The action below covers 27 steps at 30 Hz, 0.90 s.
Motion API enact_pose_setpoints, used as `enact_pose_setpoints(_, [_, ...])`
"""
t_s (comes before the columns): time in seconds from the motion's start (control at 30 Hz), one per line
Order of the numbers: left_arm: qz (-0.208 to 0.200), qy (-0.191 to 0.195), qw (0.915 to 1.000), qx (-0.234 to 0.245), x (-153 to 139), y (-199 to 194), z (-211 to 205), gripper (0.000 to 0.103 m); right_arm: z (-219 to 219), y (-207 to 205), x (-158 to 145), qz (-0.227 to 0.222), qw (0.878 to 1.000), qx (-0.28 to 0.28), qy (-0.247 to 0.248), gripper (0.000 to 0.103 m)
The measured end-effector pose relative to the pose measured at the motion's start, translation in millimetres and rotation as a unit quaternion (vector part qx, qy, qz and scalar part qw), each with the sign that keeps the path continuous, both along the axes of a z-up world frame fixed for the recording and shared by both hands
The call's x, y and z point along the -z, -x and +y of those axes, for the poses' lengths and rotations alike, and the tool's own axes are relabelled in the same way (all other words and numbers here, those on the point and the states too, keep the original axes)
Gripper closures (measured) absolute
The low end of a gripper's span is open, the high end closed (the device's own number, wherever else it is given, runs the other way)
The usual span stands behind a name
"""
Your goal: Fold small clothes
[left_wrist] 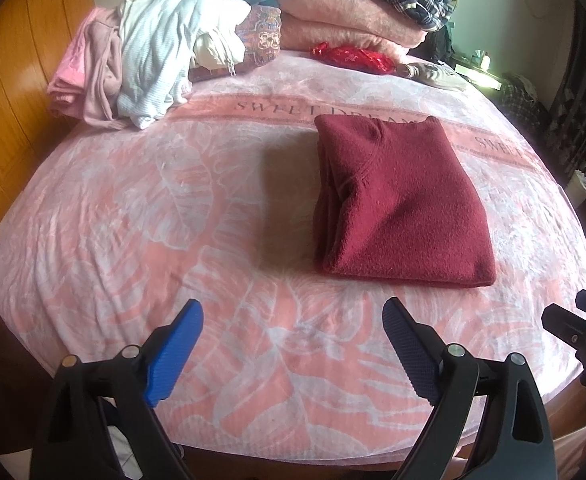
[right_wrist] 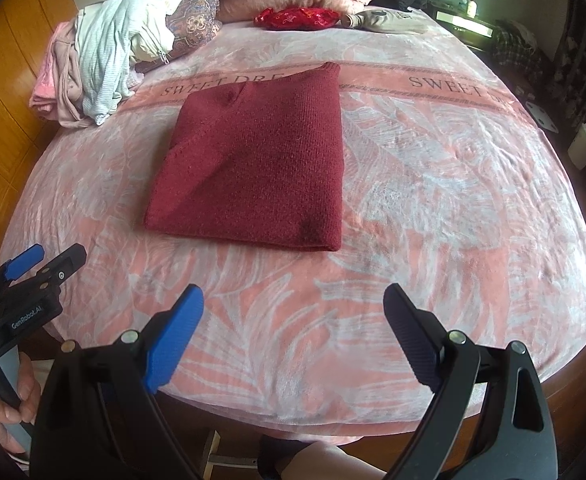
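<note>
Sweater: a dark red knitted sweater (left_wrist: 403, 204) lies folded into a compact rectangle on the bed (left_wrist: 133, 240), middle of the frame in both views, flat on the pink leaf-print blanket.
Long axis: it runs away from the cameras, from the near folded edge up toward the lettered band of the blanket; the neck end points to the top of the frame.
Left gripper: the left gripper (left_wrist: 293, 344) hangs over the near edge of the bed, jaws spread wide, nothing between them. The sweater sits ahead and to the upper right of it, apart.
Right gripper: the right gripper (right_wrist: 293, 332) is likewise spread wide and empty, low in the frame. The sweater lies ahead, slightly to the upper left, apart.
Nearer side: neither is clearly closer; the sweater lies ahead and between the two, so each faces one near corner.
Hand: a hand (right_wrist: 17, 408) holds the left gripper's handle, lower left of the right wrist view.
Unfolded pile: a heap of pale clothes (left_wrist: 141, 68), white, light blue and pink, sits at the upper left, near the bed's far corner, well apart from both grippers.
Stage: this piece looks finished, by my reading; the next garment would likely come from that pile, a reach up and to the left.
</note>
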<state>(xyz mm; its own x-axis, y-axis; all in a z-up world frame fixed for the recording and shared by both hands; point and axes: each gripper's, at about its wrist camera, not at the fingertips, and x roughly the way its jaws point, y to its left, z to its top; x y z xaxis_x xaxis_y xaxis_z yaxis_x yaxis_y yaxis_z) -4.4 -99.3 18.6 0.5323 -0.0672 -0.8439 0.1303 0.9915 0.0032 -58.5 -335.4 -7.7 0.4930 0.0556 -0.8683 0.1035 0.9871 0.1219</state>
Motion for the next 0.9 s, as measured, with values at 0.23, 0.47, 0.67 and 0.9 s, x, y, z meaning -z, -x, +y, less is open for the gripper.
enact_pose_setpoints(0.23, [0.007,-0.001,1.0000,0.002,2.9,-1.9,1.6,0.011,4.3,-0.9,1.4,0.003,1.000,-0.007,0.003,0.012])
enact_pose_setpoints(0.47, [0.011,-0.005,0.9999,-0.001,5.4,-3.0,3.2,0.011,5.7,-1.3,3.7,0.008,1.000,-0.007,0.003,0.012])
enact_pose_setpoints(0.67, [0.011,-0.008,0.9999,0.001,6.2,-2.7,2.4,0.011,6.8,-0.8,4.2,0.010,1.000,-0.006,0.003,0.012])
enact_pose_setpoints(0.9, [0.003,-0.012,0.9999,0.004,4.6,-1.0,1.0,0.011,6.1,-1.9,6.7,0.016,1.000,-0.004,0.003,0.012])
